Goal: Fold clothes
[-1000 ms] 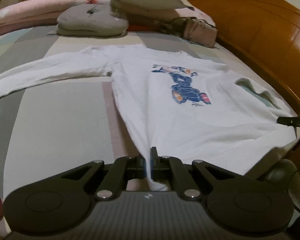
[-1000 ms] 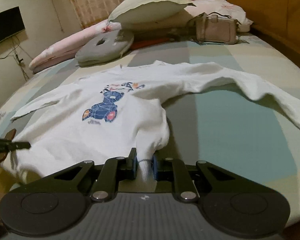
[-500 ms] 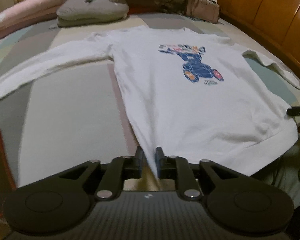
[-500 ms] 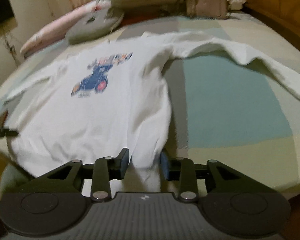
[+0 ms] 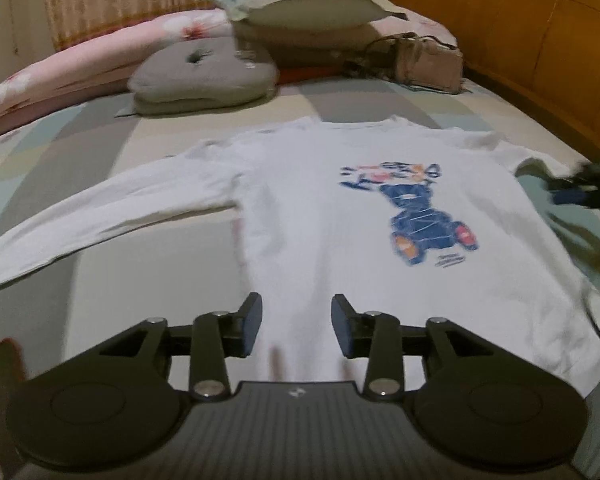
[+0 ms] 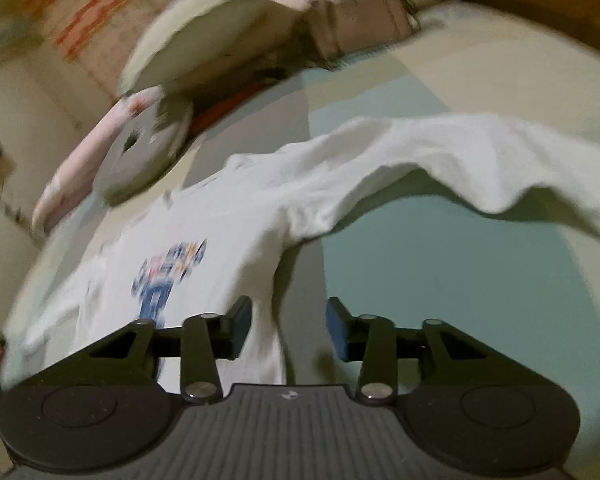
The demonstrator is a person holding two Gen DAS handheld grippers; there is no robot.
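While both sets of jaws are opening, I find nothing clamped in either. My left gripper [image 5: 296, 330] stands part open over the hem of the white shirt [image 5: 340, 240], cloth showing between the pads but not pressed. My right gripper [image 6: 286, 330] is likewise part open over the shirt's side edge, free of it. The shirt lies face up and flat on the bed [image 5: 100, 280], hem at the near edge, collar toward the pillows [image 5: 204, 76] at the far edge, each sleeve [image 6: 440, 160] spread out sideways. I judge this layout deliberate: a flattened body with sleeves extended gives clean fold lines. The right view is blurred and tilted, so finer contact cannot be confirmed. No fold is yet made.
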